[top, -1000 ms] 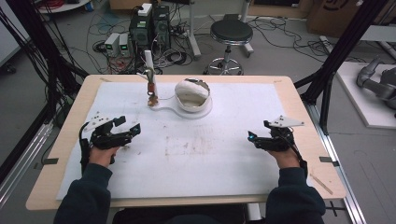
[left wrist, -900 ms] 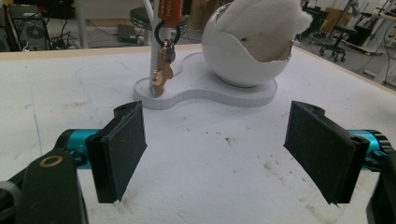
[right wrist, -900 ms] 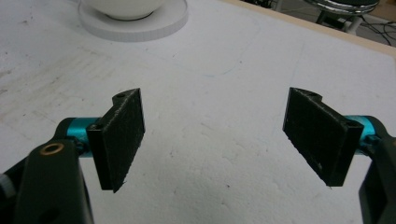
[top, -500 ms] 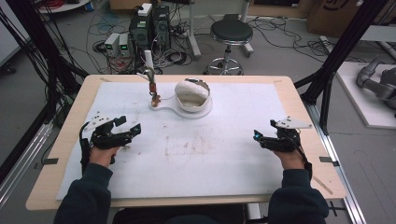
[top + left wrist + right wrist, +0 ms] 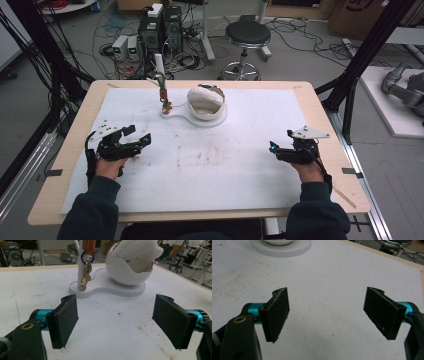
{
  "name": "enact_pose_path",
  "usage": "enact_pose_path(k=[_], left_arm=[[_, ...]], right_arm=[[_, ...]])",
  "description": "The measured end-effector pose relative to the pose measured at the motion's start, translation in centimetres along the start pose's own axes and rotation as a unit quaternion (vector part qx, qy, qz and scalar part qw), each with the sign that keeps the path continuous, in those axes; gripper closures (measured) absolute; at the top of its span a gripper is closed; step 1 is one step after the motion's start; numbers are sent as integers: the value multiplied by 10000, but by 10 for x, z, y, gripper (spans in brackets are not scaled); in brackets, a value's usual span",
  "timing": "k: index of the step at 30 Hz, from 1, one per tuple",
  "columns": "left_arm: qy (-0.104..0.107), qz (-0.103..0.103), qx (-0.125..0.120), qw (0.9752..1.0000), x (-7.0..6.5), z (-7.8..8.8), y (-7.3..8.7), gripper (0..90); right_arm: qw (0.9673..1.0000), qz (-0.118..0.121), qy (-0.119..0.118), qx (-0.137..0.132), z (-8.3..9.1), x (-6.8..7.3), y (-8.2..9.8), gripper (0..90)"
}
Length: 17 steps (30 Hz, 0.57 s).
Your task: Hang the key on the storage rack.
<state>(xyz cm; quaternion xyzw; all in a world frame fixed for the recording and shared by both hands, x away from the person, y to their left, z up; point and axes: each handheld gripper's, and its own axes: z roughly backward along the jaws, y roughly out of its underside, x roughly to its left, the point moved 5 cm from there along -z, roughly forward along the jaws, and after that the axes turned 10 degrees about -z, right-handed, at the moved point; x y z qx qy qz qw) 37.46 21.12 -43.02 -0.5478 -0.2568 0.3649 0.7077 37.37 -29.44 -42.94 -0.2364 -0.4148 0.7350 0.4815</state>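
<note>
A white stand (image 5: 200, 118) (image 5: 117, 288) sits at the back middle of the white mat. It carries an egg-shaped white shell (image 5: 205, 101) (image 5: 130, 265) with soft white padding inside, and a thin post (image 5: 162, 95) (image 5: 80, 272) from which a small gold key (image 5: 85, 278) hangs on a black ring. My left gripper (image 5: 139, 141) (image 5: 117, 321) hovers at the mat's left, open, nothing between its jaws, pointing at the stand. My right gripper (image 5: 274, 149) (image 5: 327, 315) hovers at the mat's right, open and empty over bare mat.
The wooden table (image 5: 320, 120) carries a white mat (image 5: 210, 165) with faint dirty marks in the middle. Behind the table are a black stool (image 5: 245, 37), electronics boxes (image 5: 157, 30) and cables on the floor. Black frame posts (image 5: 357, 65) rise at both sides.
My right gripper has drifted a little to the right and toward the near edge. The left gripper and the stand have stayed put.
</note>
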Motion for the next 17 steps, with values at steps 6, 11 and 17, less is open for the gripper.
enact_pose_path(k=[6,11,17], left_arm=[[-6,3,5,10000,0,0,0,202],[-3,-4,21,10000,0,-1,1,202],[-15,1,30,10000,0,-2,1,202]], right_arm=[[10000,8,1,-7,0,0,0,212],[10000,-20,-13,-40,0,-1,0,212],[9999,-76,-22,-67,0,-3,0,212]])
